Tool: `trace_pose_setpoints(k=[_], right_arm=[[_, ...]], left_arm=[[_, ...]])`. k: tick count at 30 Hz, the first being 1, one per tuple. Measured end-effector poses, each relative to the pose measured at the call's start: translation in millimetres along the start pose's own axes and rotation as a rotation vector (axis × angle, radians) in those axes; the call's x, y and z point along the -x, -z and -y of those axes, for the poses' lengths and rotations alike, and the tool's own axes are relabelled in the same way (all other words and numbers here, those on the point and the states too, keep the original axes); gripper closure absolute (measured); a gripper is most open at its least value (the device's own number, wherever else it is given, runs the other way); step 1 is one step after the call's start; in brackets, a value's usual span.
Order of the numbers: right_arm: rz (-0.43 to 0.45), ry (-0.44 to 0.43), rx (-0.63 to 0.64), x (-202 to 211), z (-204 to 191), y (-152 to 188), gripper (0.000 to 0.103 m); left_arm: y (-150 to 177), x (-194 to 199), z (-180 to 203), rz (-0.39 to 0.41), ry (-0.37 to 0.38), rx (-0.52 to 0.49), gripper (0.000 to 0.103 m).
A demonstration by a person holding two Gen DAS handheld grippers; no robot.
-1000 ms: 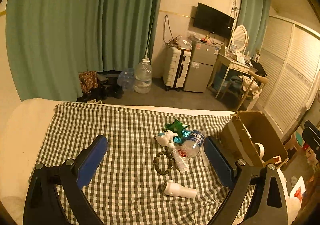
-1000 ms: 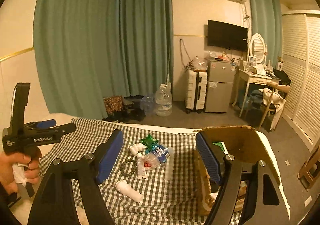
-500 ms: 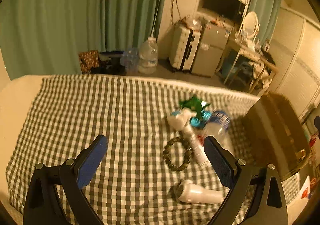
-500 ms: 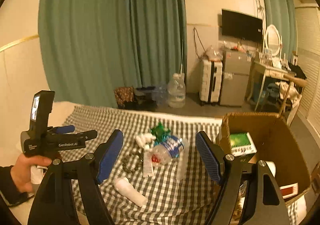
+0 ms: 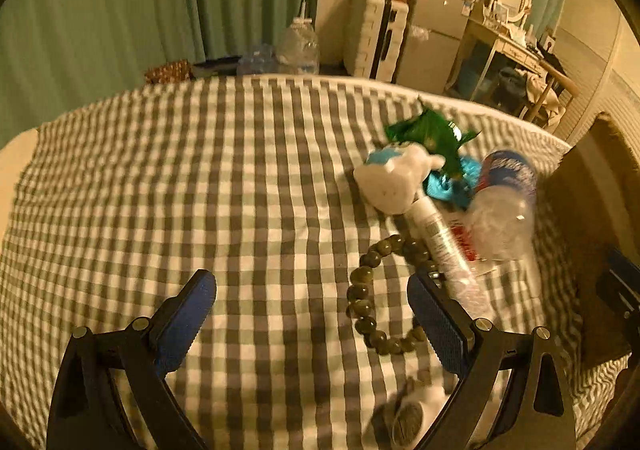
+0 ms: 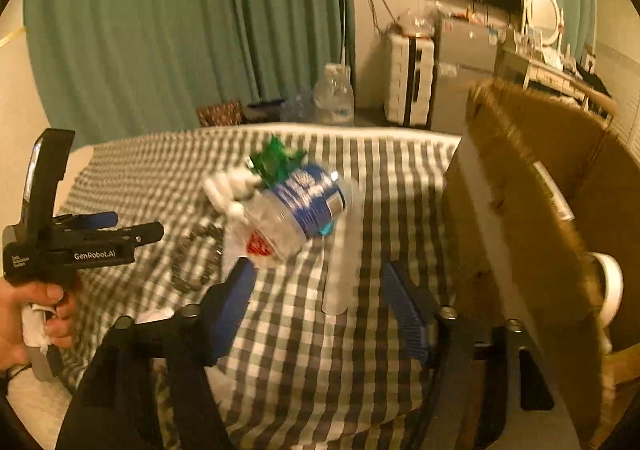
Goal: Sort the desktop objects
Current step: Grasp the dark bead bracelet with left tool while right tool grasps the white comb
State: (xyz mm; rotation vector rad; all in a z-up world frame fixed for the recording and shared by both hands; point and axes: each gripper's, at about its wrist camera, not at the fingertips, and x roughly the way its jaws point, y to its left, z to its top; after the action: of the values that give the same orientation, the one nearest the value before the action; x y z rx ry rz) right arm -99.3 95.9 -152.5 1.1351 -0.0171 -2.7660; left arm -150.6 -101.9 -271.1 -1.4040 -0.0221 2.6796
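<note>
My left gripper [image 5: 312, 290] hangs open low over the checked cloth [image 5: 240, 190], with nothing between its jaws. A string of green beads [image 5: 370, 290] lies just inside its right finger. Beyond the beads lie a white tube [image 5: 440, 238], a white plush toy [image 5: 396, 178], a green wrapper [image 5: 432, 130] and a clear bottle [image 5: 504, 206] with a blue label. My right gripper [image 6: 320, 290] is closing its jaws. A clear plastic tube [image 6: 340, 274] lies between them, untouched by the pads. The bottle [image 6: 296, 206] is just past its left finger.
An open cardboard box [image 6: 520, 210] stands at the right edge of the cloth, with a white roll [image 6: 608, 286] inside. A white handheld device [image 5: 416, 410] lies near the left gripper's right finger. A person's hand [image 6: 36, 314] holds the left gripper at the left.
Both grippers have come down toward the cloth and tipped downward, so the pile of objects looks much closer. The right gripper's jaws stand narrower than before.
</note>
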Motion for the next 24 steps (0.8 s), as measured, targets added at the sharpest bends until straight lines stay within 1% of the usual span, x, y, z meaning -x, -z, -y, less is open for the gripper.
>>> trace_pose_setpoints(k=[4, 6, 8, 9, 11, 14, 15, 16, 17, 19, 20, 21, 22, 23, 24], right_arm=[[-0.029, 0.015, -0.014, -26, 6, 5, 0.044], [-0.042, 0.022, -0.022, -35, 9, 7, 0.044], [-0.054, 0.035, -0.020, -42, 11, 8, 0.044], [-0.064, 0.052, -0.022, -46, 12, 9, 0.044], [-0.075, 0.056, -0.032, -51, 15, 10, 0.043], [-0.090, 0.048, -0.055, -61, 20, 10, 0.043], [-0.091, 0.050, -0.054, -62, 21, 9, 0.043], [-0.096, 0.057, -0.045, -65, 20, 8, 0.043], [-0.101, 0.066, -0.039, -68, 19, 8, 0.044], [-0.126, 0.061, -0.041, -76, 19, 8, 0.044], [-0.143, 0.062, -0.043, -81, 19, 9, 0.043], [-0.151, 0.065, -0.044, -85, 19, 12, 0.043], [-0.145, 0.067, -0.046, -85, 19, 13, 0.043], [-0.143, 0.067, -0.048, -84, 19, 14, 0.044], [-0.141, 0.063, -0.049, -83, 19, 14, 0.056]], left_arm=[[4, -20, 11, -0.033, 0.021, -0.028, 0.004], [7, -31, 17, -0.053, 0.017, -0.053, 0.004], [11, -42, 22, -0.072, -0.008, -0.083, 0.005], [14, -45, 23, -0.070, -0.019, -0.098, 0.005], [17, -46, 25, -0.047, -0.024, -0.099, 0.005], [16, -46, 32, -0.016, -0.018, -0.126, 0.011], [16, -46, 32, -0.016, -0.005, -0.125, 0.017], [16, -45, 31, -0.016, 0.008, -0.124, 0.026], [14, -45, 32, -0.014, 0.021, -0.128, 0.032], [12, -41, 36, -0.010, 0.039, -0.141, 0.063], [11, -40, 38, -0.007, 0.047, -0.145, 0.069], [9, -40, 41, -0.008, 0.039, -0.157, 0.082], [4, -40, 43, -0.005, 0.026, -0.164, 0.090], [-2, -41, 45, -0.007, 0.031, -0.159, 0.090], [-4, -40, 43, -0.006, 0.046, -0.142, 0.092]])
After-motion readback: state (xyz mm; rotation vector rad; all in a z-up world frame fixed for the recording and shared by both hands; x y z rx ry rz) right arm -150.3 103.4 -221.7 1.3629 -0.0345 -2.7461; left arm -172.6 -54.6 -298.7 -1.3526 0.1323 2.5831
